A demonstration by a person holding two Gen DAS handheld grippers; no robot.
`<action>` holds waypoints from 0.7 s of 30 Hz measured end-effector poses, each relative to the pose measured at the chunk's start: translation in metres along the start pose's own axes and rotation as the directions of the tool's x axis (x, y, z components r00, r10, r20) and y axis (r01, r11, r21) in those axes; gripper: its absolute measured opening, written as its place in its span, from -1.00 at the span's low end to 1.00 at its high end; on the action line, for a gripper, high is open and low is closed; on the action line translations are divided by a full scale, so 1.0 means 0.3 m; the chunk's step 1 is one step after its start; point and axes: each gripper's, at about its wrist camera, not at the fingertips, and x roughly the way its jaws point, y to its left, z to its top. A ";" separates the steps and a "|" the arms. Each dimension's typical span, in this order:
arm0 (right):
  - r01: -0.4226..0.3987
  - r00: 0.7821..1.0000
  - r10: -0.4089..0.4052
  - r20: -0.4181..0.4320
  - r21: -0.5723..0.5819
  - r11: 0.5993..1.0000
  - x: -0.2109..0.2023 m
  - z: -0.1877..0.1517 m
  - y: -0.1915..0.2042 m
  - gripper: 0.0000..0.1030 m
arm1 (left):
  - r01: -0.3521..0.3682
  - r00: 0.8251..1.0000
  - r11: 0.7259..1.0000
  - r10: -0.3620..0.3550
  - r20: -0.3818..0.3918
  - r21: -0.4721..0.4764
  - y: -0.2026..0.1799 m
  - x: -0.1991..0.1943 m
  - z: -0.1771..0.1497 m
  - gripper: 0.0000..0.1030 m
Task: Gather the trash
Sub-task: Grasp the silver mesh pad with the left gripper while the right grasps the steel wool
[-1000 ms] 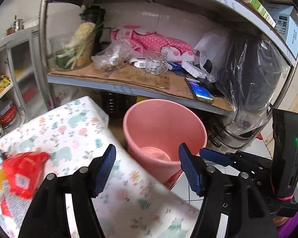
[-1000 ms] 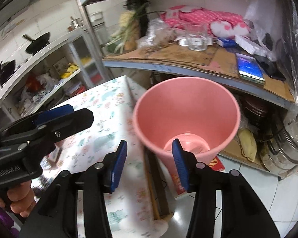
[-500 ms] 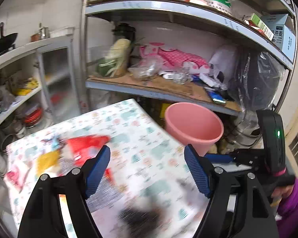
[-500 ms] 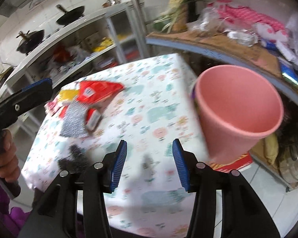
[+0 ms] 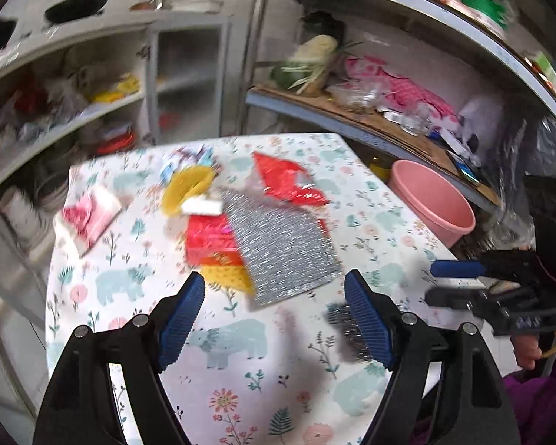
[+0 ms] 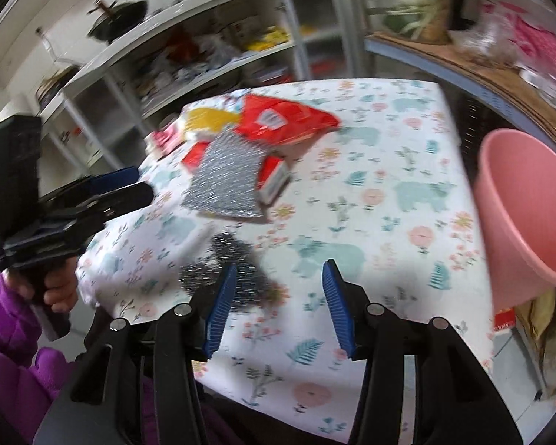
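Note:
Trash lies in a heap on the floral tablecloth [image 5: 241,371]: a silver wrapper [image 5: 281,248] over a red-and-yellow one [image 5: 218,252], a red bag [image 5: 285,181], a yellow wrapper [image 5: 187,189] and a pink-white packet [image 5: 89,215]. A dark crumpled scrap [image 6: 237,256] lies nearer the front edge. My left gripper [image 5: 274,293] hangs open just short of the silver wrapper [image 6: 226,181], nothing between its fingers. My right gripper [image 6: 278,270] is opening over the cloth [image 6: 389,155], empty, the dark scrap by its left finger. The pink bin [image 6: 526,215] stands off the table's right edge.
Metal shelves behind the table hold vegetables [image 5: 311,59], bags, a phone and boxes. A white cabinet [image 6: 204,55] with pans on top stands at the left. A purple sleeve [image 6: 15,333] and hand hold the left gripper [image 6: 118,189]. The right gripper [image 5: 459,282] shows at the table's right edge.
Both views swung away from the pink bin and back over the table, so the trash heap now fills the middle. The right gripper's jaws stand wider than before.

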 end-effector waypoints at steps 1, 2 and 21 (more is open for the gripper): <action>-0.007 1.000 0.007 -0.008 -0.015 1.000 0.008 0.004 0.009 0.18 | 0.007 1.000 1.000 -0.007 -0.008 -0.019 0.012 0.012 -0.003 0.43; -0.011 1.000 0.011 -0.016 -0.031 0.999 0.015 0.008 0.021 0.18 | 0.014 1.000 0.999 -0.014 -0.015 -0.032 0.019 0.026 -0.001 0.38; -0.119 0.985 0.102 -0.142 -0.119 0.986 0.141 0.011 0.116 0.33 | 0.041 0.996 0.997 -0.045 -0.075 -0.060 -0.008 0.173 0.003 -0.88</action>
